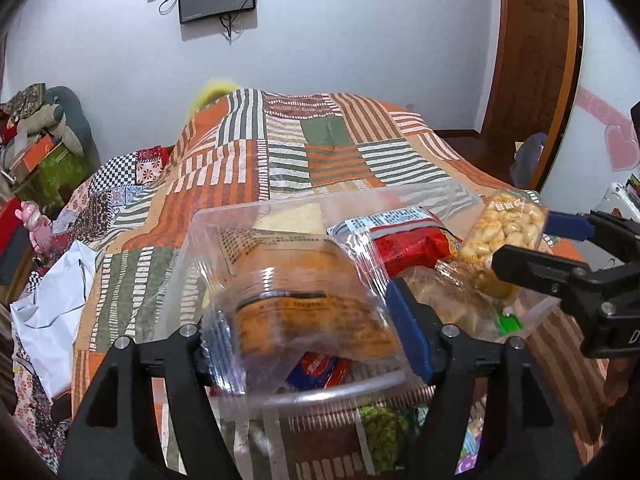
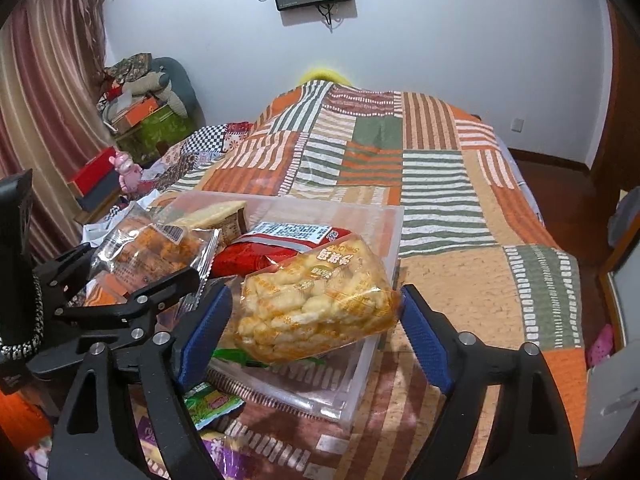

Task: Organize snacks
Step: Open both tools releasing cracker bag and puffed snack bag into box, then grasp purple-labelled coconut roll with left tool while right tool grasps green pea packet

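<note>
the right gripper (image 2: 316,312) is seen parted wide around a crinkly clear bag of pale puffed snacks (image 2: 316,304), pads just off its ends. the left gripper (image 1: 308,316) is parted about an orange snack packet (image 1: 304,300); contact cannot be told. both packs are over a clear plastic box (image 2: 384,232) on a patchwork quilt (image 2: 460,208). a red packet (image 2: 276,252) is half hidden.

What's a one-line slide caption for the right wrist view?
Right gripper open around a yellow puffed-snack bag over a clear bin on a patchwork quilt.
</note>
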The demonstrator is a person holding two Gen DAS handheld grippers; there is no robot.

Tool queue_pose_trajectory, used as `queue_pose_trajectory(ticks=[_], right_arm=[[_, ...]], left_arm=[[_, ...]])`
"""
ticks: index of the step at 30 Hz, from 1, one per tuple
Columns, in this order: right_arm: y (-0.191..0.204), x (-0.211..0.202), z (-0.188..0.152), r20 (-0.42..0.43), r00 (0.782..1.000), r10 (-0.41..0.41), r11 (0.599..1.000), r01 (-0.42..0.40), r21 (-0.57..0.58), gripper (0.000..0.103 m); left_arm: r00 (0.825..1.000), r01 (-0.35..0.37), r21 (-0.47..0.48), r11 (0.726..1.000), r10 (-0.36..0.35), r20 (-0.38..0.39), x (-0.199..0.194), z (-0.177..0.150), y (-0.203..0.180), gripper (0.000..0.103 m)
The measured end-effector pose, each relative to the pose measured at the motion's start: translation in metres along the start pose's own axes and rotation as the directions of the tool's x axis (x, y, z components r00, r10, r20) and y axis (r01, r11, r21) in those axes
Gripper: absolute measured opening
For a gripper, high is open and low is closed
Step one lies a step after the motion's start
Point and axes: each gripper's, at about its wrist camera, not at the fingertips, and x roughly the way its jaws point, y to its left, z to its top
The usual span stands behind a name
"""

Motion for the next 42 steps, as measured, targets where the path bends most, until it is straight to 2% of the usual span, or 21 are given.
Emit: queue_pose_trajectory(ticks=[7,15,19,29,36,42], right_arm=[[0.001,-0.019,-0.004,0.025,1.000,0.003,1.000,-0.003,0.000,0.084],[0.004,-0.042,-0.019,0.047,0.998,0.037,0.999,-0.038,0.020,0.085],[0.011,-0.043,-0.028,0.033,0.999,0.039,0.999,-0.040,0.011,0.086],[0.032,-0.024,-0.049,-0.050,0.995,0.086,0.996,-0.086,0.007,0.086],[0.054,0.004,-0.053,-0.140,0.980,0.139,0.990,-0.141,-0.006,0.086],[0.072,0.027,-0.054,-0.210,0.968,0.136,0.987,-0.151,-0.057,0.086]], left_arm=[[0.998,0.055,-0.048,0.997,-0.055,-0.008,-0.019,-0.005,0.009,0.069],[0.999,0.045,-0.042,0.998,-0.046,-0.021,-0.041,-0.019,0.015,0.070],[0.999,0.045,-0.062,0.997,-0.047,-0.026,-0.051,-0.030,0.023,0.070],[0.999,0.019,-0.056,0.998,-0.022,-0.047,-0.069,-0.061,0.037,0.070],[0.997,0.005,-0.063,0.998,-0.010,-0.076,-0.072,-0.080,0.049,0.070],[0.995,0.003,-0.065,0.998,-0.009,-0.097,-0.072,-0.089,0.056,0.070]])
